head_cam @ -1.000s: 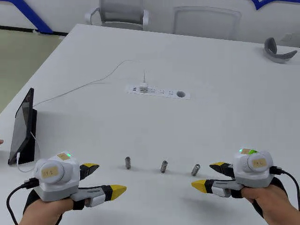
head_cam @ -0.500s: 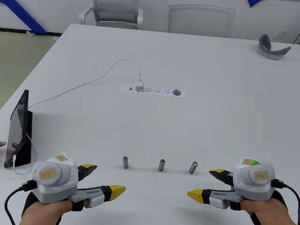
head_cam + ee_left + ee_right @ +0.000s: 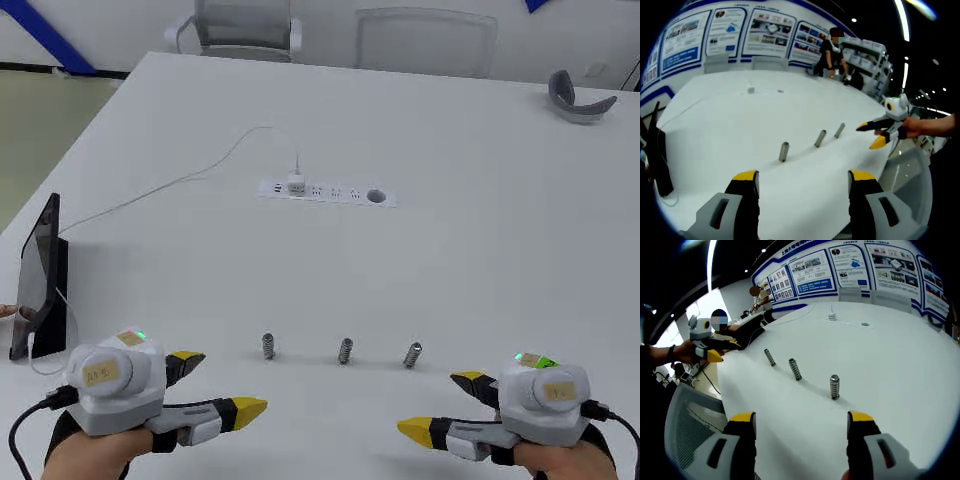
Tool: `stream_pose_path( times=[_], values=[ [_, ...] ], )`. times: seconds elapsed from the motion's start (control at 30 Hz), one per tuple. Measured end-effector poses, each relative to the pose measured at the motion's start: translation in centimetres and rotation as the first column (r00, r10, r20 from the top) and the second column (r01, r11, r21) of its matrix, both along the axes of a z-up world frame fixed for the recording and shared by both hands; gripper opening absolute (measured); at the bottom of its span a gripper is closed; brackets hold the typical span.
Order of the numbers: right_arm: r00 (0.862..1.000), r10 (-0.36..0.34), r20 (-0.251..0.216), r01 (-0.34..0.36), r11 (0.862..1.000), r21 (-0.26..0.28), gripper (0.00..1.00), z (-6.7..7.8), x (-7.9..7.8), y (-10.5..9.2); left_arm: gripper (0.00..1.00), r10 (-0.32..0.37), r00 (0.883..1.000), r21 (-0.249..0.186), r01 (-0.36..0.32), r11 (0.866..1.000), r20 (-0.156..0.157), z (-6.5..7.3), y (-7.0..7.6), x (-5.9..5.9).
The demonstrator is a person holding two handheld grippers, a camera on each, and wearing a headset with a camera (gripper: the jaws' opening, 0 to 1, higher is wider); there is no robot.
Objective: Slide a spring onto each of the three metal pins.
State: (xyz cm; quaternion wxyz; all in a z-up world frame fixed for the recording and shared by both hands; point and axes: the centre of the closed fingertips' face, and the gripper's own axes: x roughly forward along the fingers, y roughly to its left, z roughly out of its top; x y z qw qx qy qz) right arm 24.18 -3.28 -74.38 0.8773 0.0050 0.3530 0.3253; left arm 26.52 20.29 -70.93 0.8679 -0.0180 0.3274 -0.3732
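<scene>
Seemingly springs (image 3: 834, 386) sit on all three pins (image 3: 795, 369). Left gripper (image 3: 222, 381) spread, empty; left pin (image 3: 268, 346), mid pin (image 3: 345, 350), right pin (image 3: 412, 354) upright on table (image 3: 450, 260) btwn grippers; right gripper (image 3: 436, 404) spread, empty. Springs prob. light, squashy: pinch mid-coil gently.

Three pins (image 3: 344, 351) stand in a row on the table (image 3: 480, 200), between left tongs (image 3: 228, 382) and right tongs (image 3: 430, 403), power strip (image 3: 325, 192) behind.
</scene>
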Motion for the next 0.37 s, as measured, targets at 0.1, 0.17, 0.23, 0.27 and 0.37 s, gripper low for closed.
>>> stream_pose_path(
  times=[0.1,0.17,0.23,0.27,0.37],
  values=[
    [1.0,0.007,0.002,-0.007,1.0,0.001,0.78,0.03,-0.09,0.25,0.74,-0.004,1.0,0.0,0.004,1.0,0.0,0.01,0.0,-0.03],
    [1.0,0.011,0.003,-0.011,1.0,0.002,0.79,0.05,-0.19,0.42,0.74,-0.008,1.0,0.002,0.008,1.0,0.0,0.01,0.05,-0.06],
    [1.0,0.014,0.005,-0.014,1.0,0.003,0.8,0.13,-0.23,0.55,0.74,-0.009,1.0,0.004,0.009,1.0,-0.001,-0.02,0.1,-0.08],
    [1.0,0.013,0.007,-0.013,1.0,0.003,0.8,0.15,-0.22,0.55,0.74,-0.009,1.0,0.005,0.009,1.0,-0.001,-0.06,0.15,-0.07],
    [1.0,0.01,0.007,-0.01,1.0,0.01,0.81,0.33,-0.21,0.63,0.74,-0.013,1.0,0.008,0.013,1.0,0.0,-0.03,0.14,-0.12]
  ],
)
